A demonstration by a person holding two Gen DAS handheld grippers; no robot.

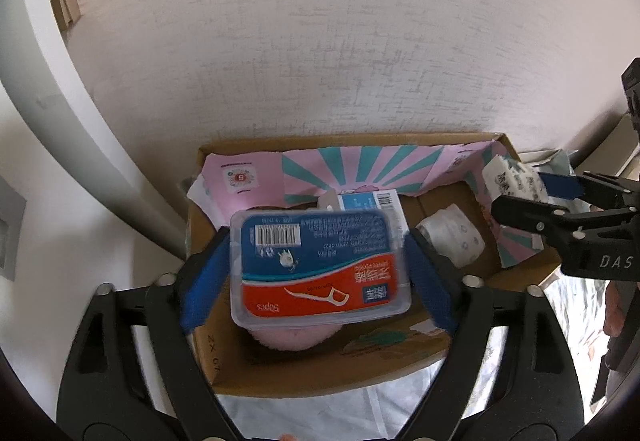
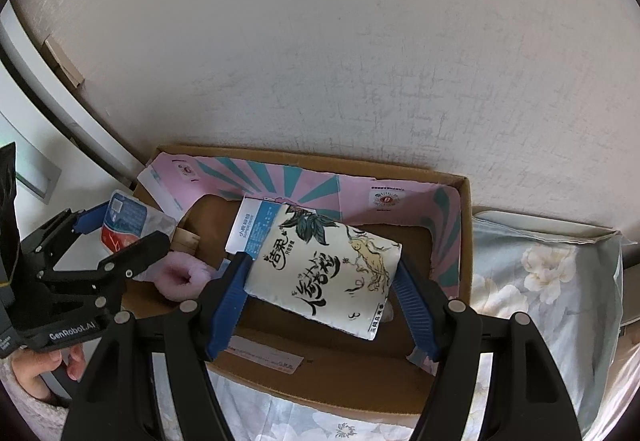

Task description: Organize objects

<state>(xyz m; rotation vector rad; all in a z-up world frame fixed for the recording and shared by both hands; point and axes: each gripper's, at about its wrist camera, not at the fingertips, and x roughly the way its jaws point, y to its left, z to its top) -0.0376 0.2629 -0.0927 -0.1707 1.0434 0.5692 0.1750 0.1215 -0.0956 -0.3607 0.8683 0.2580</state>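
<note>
My left gripper (image 1: 318, 269) is shut on a clear floss-pick box (image 1: 318, 265) with a blue and red label, held over the left part of an open cardboard box (image 1: 320, 373). My right gripper (image 2: 322, 297) is shut on a white tissue pack (image 2: 326, 277) with black calligraphy, held over the same cardboard box (image 2: 320, 381). In the left wrist view the right gripper (image 1: 520, 197) and tissue pack (image 1: 514, 177) show at the box's right side. In the right wrist view the left gripper (image 2: 116, 241) and floss-pick box (image 2: 128, 221) show at the left.
Inside the box lie a pink fluffy item (image 2: 182, 277), a blue-labelled packet (image 2: 254, 227) and a small white roll (image 1: 452, 239). Pink and teal printed flaps (image 1: 360, 169) line the box. It sits on a floral cloth (image 2: 540, 293) against a white wall (image 1: 320, 41).
</note>
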